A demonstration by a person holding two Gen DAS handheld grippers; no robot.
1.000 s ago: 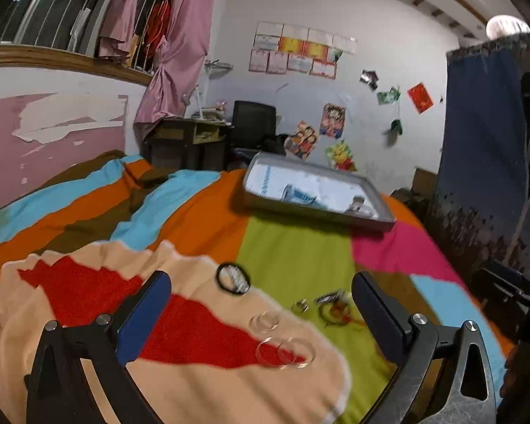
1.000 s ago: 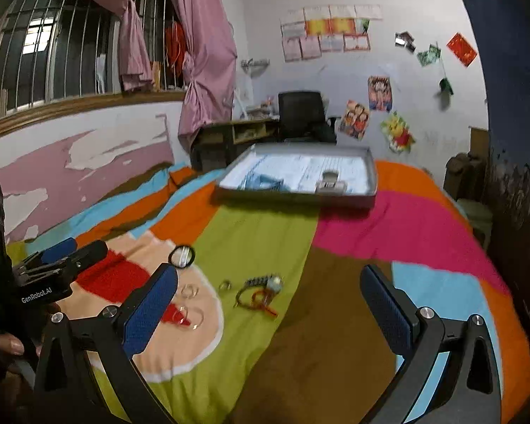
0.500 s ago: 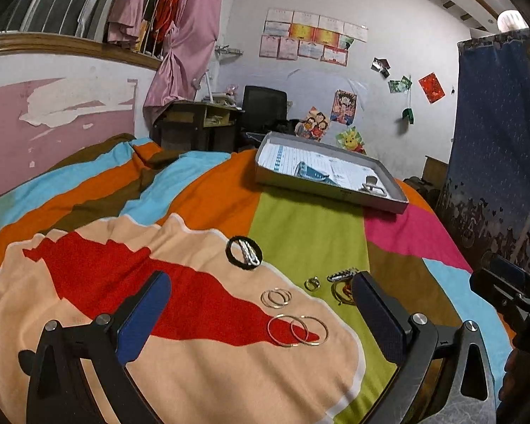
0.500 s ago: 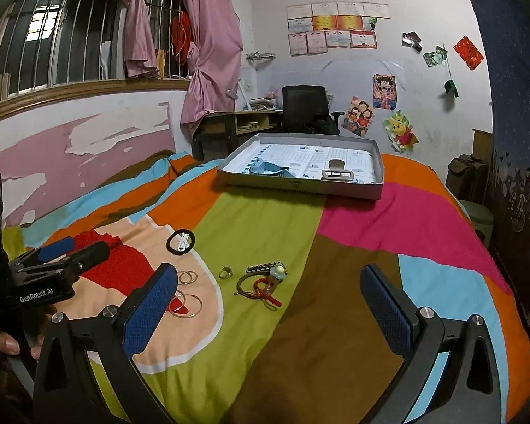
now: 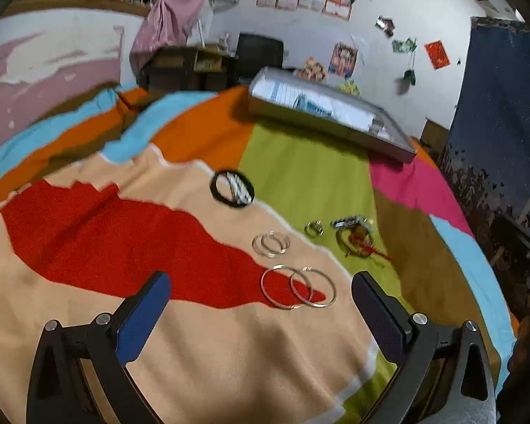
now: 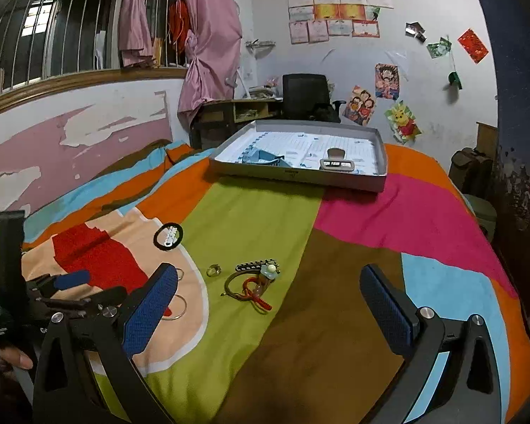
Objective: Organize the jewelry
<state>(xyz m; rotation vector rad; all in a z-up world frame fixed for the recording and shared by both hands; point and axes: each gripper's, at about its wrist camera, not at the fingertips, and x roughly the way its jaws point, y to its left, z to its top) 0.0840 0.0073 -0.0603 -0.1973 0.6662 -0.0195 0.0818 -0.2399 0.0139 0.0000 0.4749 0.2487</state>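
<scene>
left hand-held gripper spread, empty | large hoops thin, light, slippery; pinch across overlapping rims | bed soft

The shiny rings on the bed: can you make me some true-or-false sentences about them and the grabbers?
1. The two large silver hoop rings lie overlapping on the colourful patchwork blanket. True.
2. The left gripper is squeezing a hoop. False: it is open and holds nothing.
3. The black round hair tie sits inside the grey cardboard tray. False: it lies on the blanket, well short of the tray.
4. The right gripper is open and empty. True.
5. The small silver finger ring lies beside the tangle of bracelets with a red cord. True.
</scene>
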